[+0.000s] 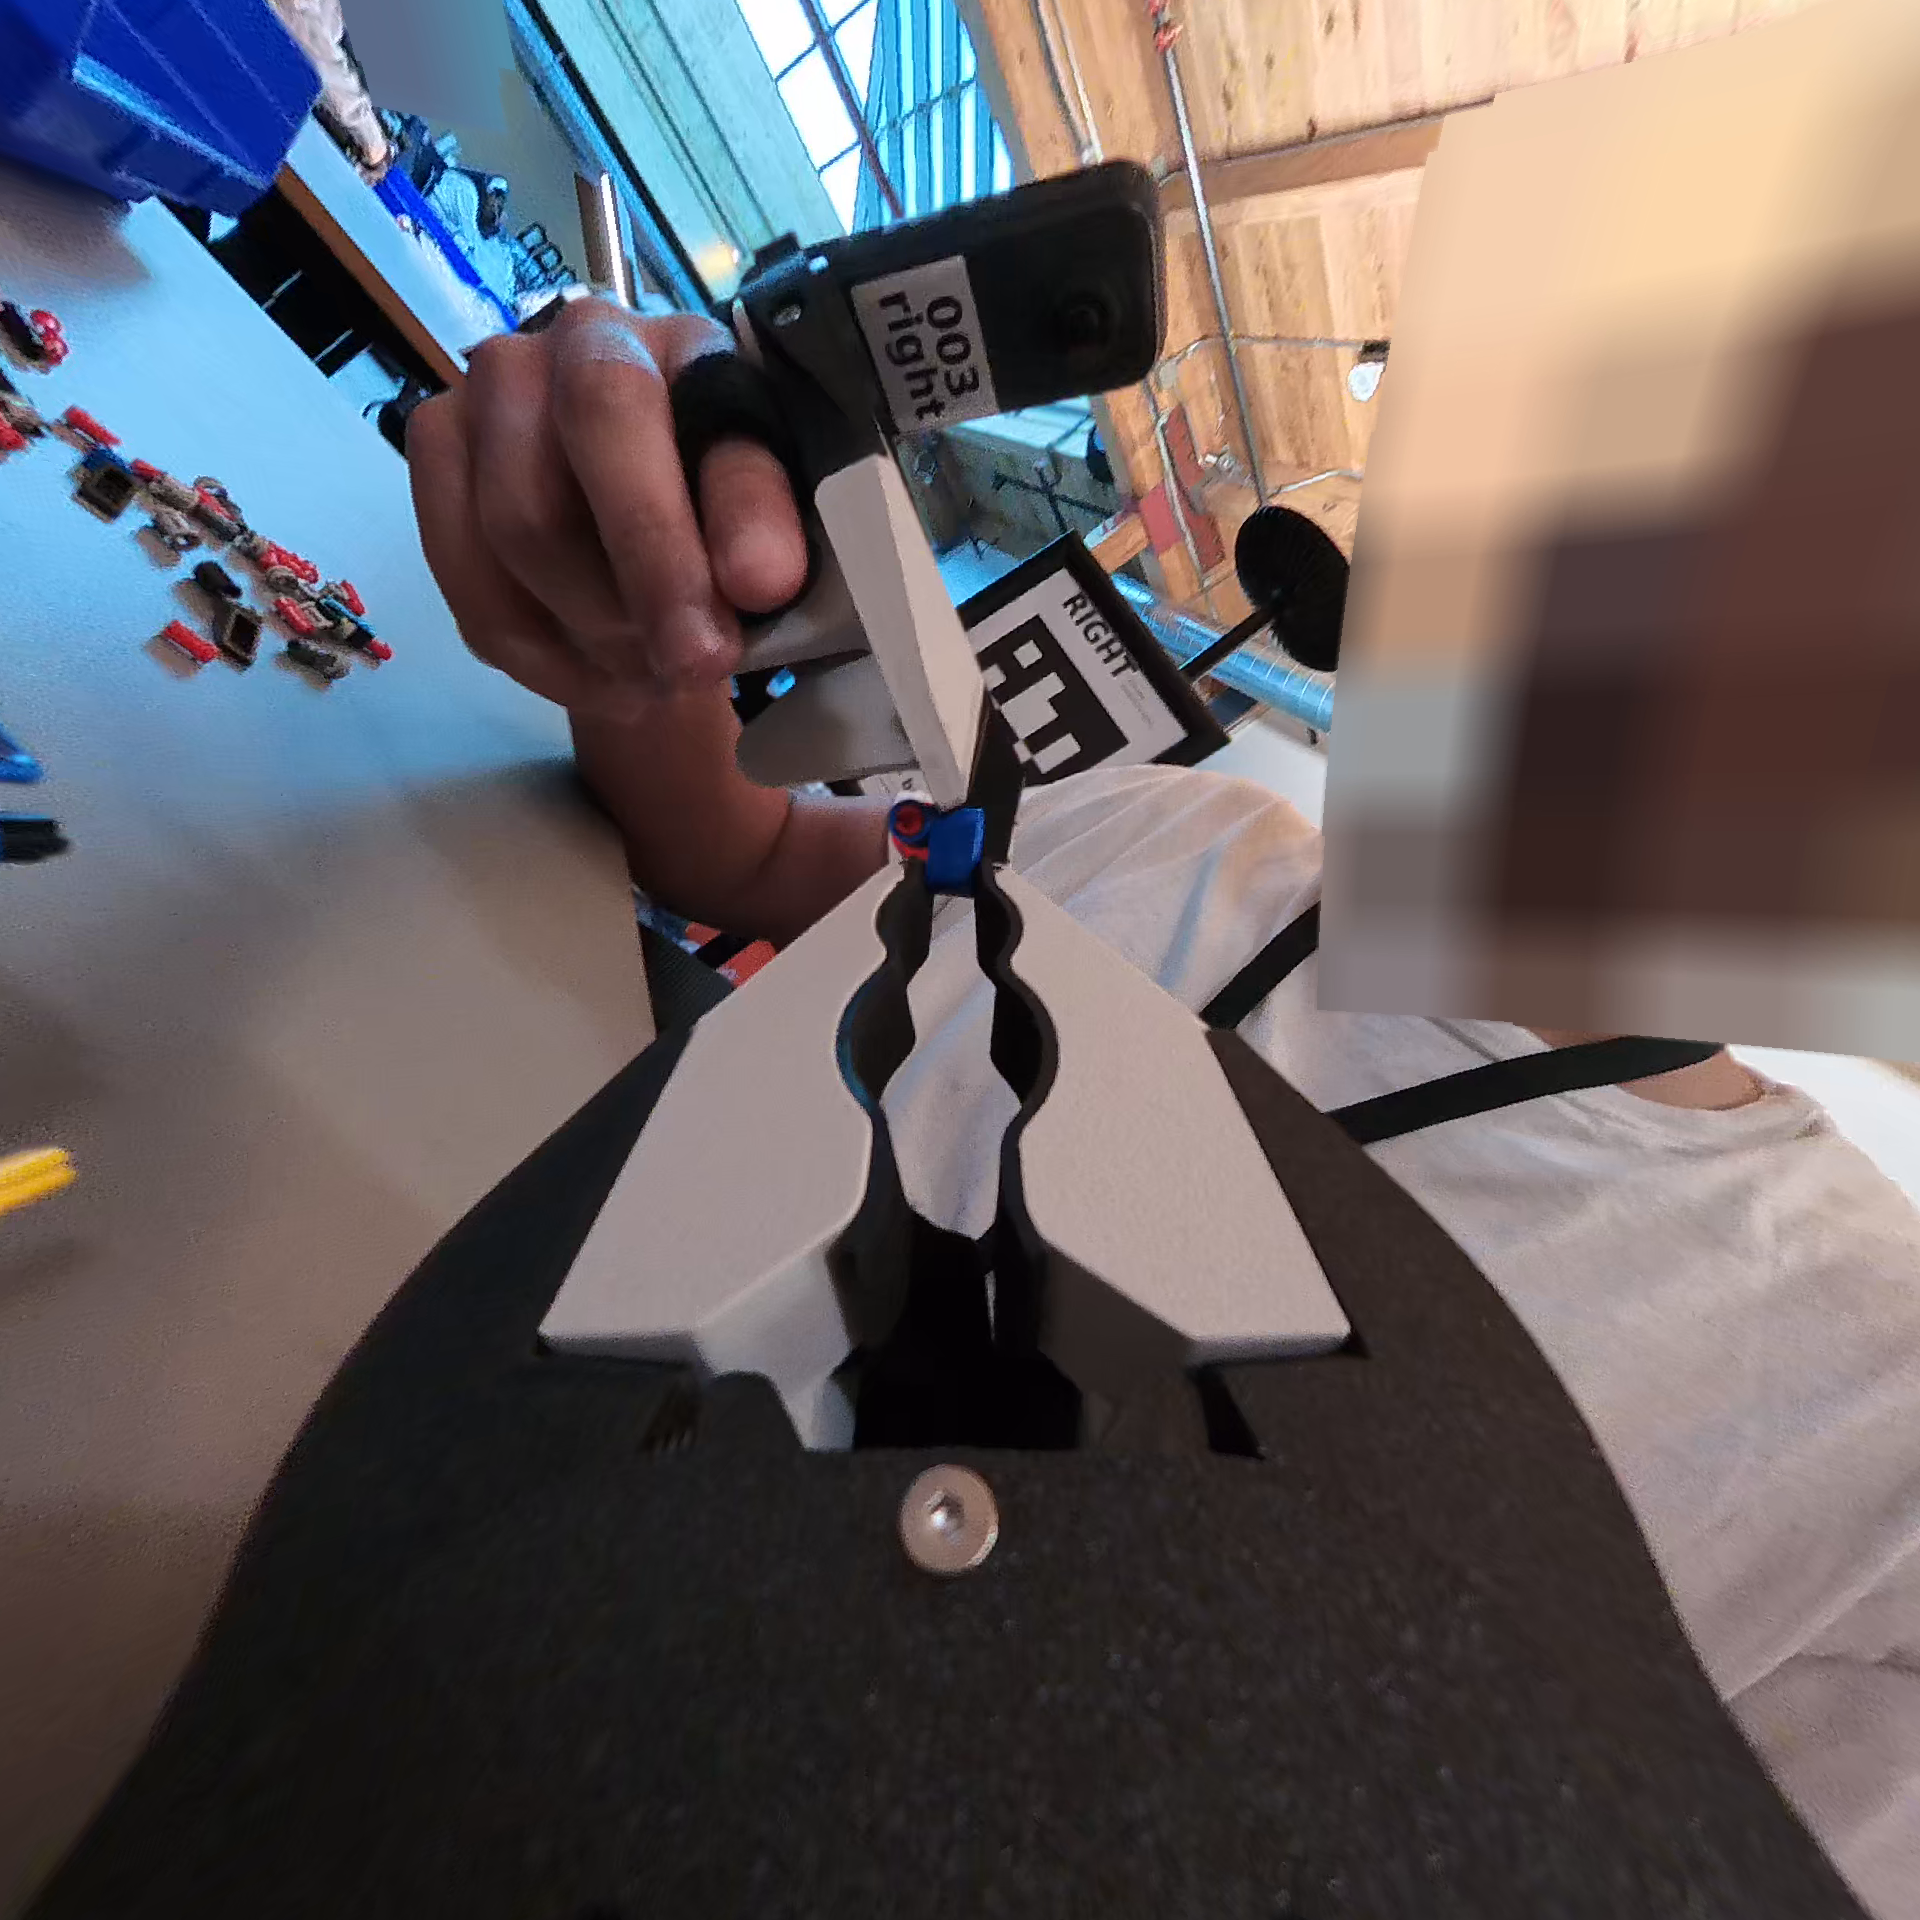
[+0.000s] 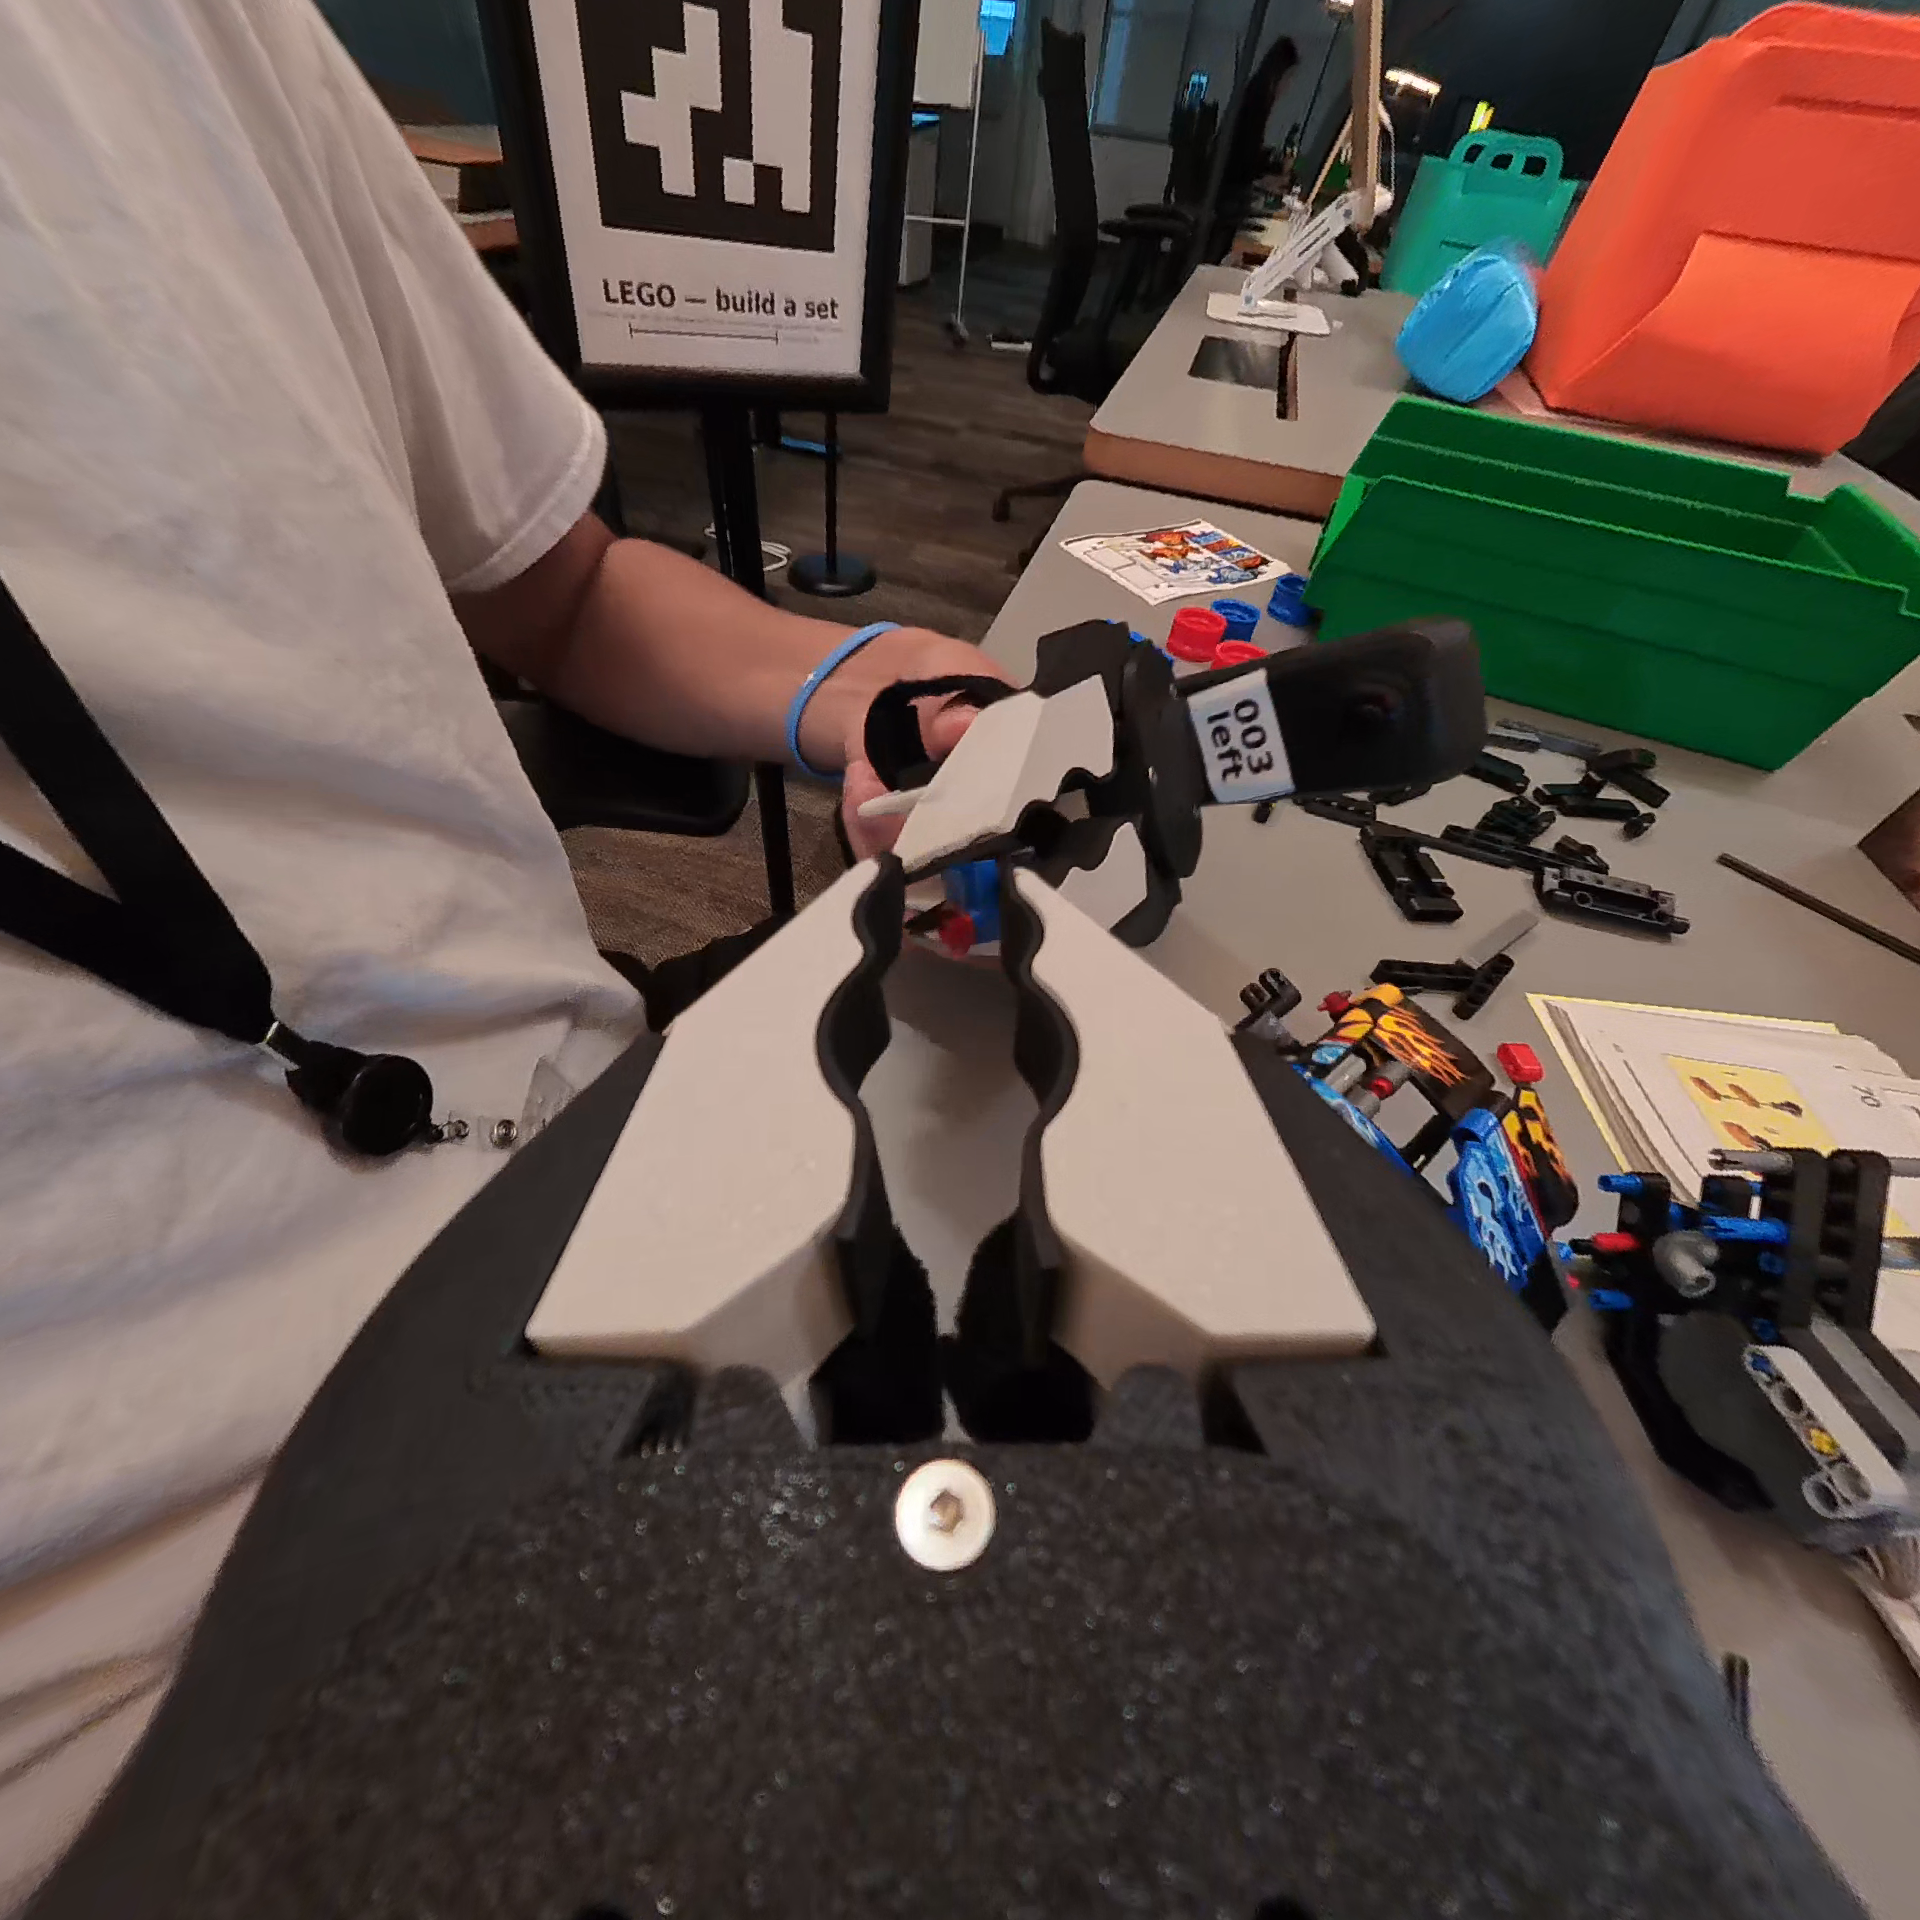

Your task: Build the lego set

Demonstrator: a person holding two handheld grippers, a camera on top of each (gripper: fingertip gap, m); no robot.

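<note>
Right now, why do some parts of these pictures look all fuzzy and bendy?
Left wrist view: the small loose pieces on the grey table are smeared, and bright daylight from the window washes out that corner. Right wrist view: the half-built blue model near the edge is blurred and stretched by the wide lens, while the blue piece between the fingers stays fairly sharp.

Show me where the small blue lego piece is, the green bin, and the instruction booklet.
Small blue lego piece (image 1: 956,847), left wrist view, on its blue side.
Green bin (image 2: 1621,613), right wrist view, on its front wall.
Instruction booklet (image 2: 1714,1081), right wrist view, on the open page.
</note>
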